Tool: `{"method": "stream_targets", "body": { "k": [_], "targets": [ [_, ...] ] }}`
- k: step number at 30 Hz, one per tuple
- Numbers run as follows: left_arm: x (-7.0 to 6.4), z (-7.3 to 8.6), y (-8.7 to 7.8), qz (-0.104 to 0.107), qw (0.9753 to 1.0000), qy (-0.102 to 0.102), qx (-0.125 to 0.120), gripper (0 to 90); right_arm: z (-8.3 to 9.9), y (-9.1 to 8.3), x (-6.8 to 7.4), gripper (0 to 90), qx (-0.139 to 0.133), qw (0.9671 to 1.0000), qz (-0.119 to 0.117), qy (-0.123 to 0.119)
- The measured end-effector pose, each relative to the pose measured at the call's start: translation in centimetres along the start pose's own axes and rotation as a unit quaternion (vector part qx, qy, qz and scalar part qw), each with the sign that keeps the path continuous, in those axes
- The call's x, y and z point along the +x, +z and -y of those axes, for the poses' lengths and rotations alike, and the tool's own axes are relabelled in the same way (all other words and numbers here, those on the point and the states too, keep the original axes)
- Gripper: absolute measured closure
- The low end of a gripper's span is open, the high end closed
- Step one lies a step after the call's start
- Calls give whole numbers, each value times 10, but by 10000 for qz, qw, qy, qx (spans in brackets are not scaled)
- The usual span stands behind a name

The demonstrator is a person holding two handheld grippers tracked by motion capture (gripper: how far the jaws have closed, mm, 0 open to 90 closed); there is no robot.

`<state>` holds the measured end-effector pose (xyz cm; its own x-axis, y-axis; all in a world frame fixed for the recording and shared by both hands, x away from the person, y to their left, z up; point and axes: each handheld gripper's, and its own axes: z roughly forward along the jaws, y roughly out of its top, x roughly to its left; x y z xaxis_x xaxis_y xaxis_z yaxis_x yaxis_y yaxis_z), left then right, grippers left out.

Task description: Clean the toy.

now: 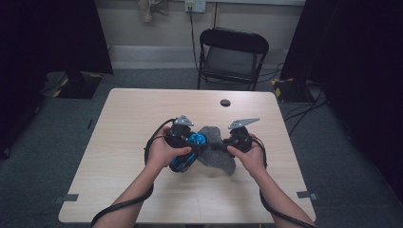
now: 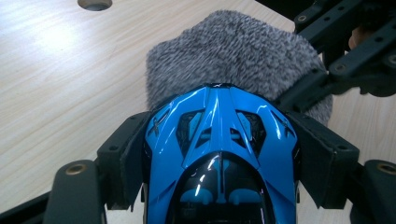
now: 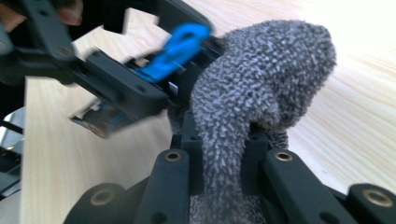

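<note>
A blue toy car point(image 2: 219, 154) is being gripped between the jaws of the left gripper point(image 2: 219, 140) — nose pointing toward 12 o'clock in its own view, long axis running along the jaws. A grey cloth point(image 3: 243, 107) is being pinched by the right gripper point(image 3: 224, 154) and pressed against the car's nose, above mid-table point(image 1: 133, 109). No writing can be read.

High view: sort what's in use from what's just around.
In use:
blue toy car, clamped in the left hand-held gripper
grey cloth, pinched by the right hand-held gripper

Just around:
folding chair
table
cable hole
</note>
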<state>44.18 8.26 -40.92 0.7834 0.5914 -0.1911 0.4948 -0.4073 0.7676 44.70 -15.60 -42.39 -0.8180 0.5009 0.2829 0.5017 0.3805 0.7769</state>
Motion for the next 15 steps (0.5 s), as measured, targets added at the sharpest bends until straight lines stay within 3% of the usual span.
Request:
{"method": "stream_targets", "body": {
  "k": [15],
  "targets": [
    [3,-3,-4,0,10000,-58,-21,262,4,13,11,777,137,9995,-223,-182]
  ]
}}
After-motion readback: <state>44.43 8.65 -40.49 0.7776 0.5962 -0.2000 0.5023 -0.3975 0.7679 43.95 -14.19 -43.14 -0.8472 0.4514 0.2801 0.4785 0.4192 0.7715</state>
